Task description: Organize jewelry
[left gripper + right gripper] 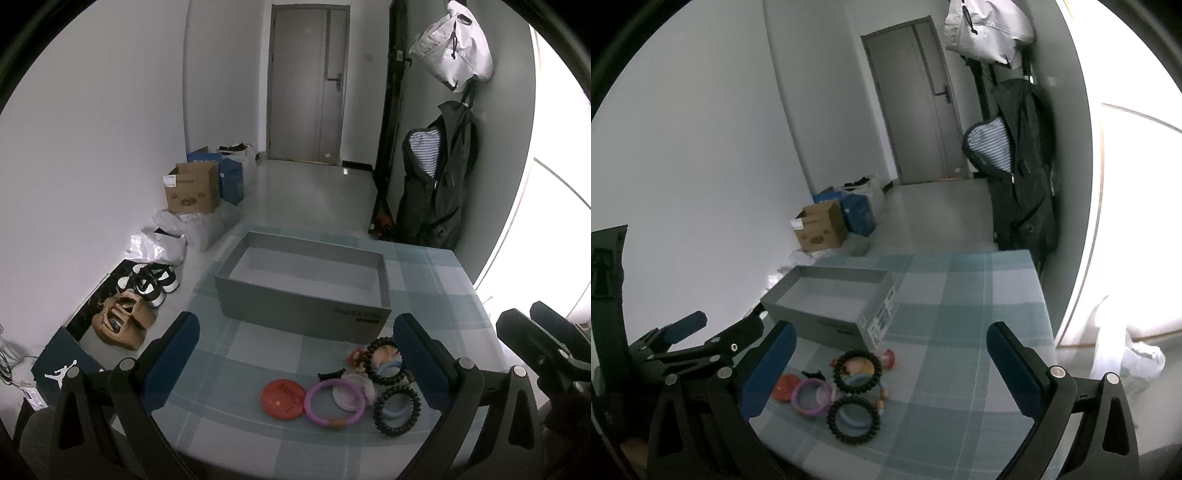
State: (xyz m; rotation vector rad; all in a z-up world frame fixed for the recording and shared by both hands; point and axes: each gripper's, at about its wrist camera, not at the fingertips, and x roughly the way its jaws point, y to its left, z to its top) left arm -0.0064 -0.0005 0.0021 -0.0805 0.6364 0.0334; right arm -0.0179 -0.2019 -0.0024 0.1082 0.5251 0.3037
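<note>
A pile of jewelry lies on the checked tablecloth near the front edge: a purple bangle [334,402], two dark bead bracelets [396,410], a red round badge [282,398] and a small black clip [330,373]. Behind the pile stands an empty grey box [303,299] without a lid. My left gripper [299,363] hovers open above the pile with nothing between its blue pads. My right gripper [892,373] is open too, over the table to the right of the pile. The right wrist view shows the purple bangle [811,398], the bead bracelets [854,413] and the grey box [827,306].
The table [436,280] ends at a wall with a hanging dark jacket [439,184] on the right. On the floor to the left are shoes [151,282], a cardboard box [192,188] and bags. A closed door [306,81] is at the back.
</note>
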